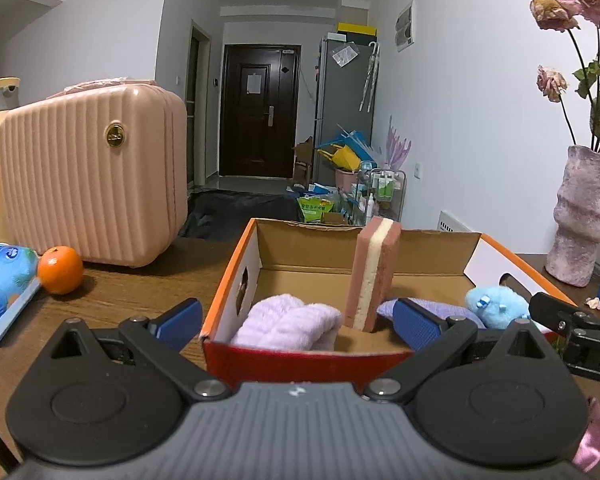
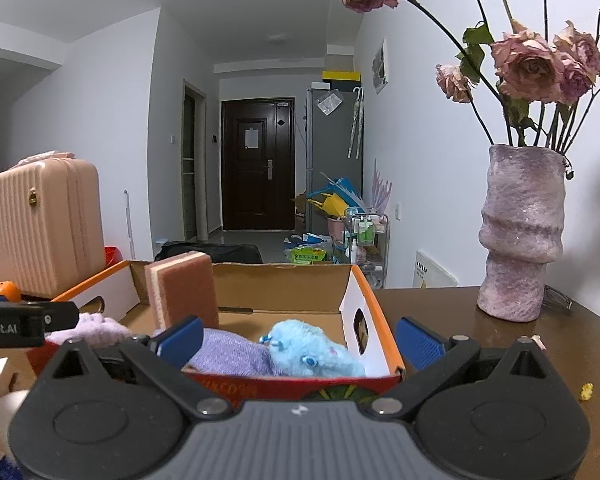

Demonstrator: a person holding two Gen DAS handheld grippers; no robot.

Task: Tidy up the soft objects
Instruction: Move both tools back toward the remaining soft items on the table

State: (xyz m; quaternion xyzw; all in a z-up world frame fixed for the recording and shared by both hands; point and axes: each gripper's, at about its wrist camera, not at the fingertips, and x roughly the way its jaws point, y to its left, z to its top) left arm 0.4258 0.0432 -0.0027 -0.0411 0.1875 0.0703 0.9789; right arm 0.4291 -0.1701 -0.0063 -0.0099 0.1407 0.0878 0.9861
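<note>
**Inspector A:** Status of the grippers?

**Inspector B:** Left gripper [image 1: 298, 322] is spread wide and empty, as is the right gripper [image 2: 300, 338]. Both sit low at the near wall of the cardboard box [image 1: 236, 276].

**A:** Location of the soft items?

**B:** All inside the box. From the left gripper, the lilac towel [image 1: 288, 322] lies at 12 o'clock, just beyond the wall. The sponge [image 1: 374, 272] stands upright at 1 o'clock, long axis vertical, narrow edge facing the camera. The blue plush [image 2: 314, 348] and purple cloth [image 2: 228, 354] lie at 12 o'clock from the right gripper.

**A:** Judgement?

**B:** The left gripper is nearer the sponge; the right is nearer the plush.
</note>
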